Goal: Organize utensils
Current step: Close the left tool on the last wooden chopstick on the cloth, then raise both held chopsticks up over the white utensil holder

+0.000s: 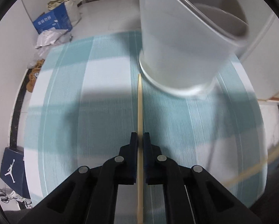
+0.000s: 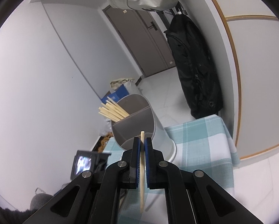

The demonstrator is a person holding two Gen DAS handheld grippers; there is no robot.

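My left gripper is shut on a wooden chopstick that points forward over the checked tablecloth, its tip near the base of the white utensil holder. My right gripper is shut on another wooden chopstick, held upright just in front of the holder's rim. The holder has grey divided compartments; several chopsticks stand in its far left compartment.
A teal and white checked tablecloth covers the table, seen also in the right wrist view. Boxes and bags lie on the floor by the wall. A black bag hangs at the right wall. The other gripper's camera shows at the left.
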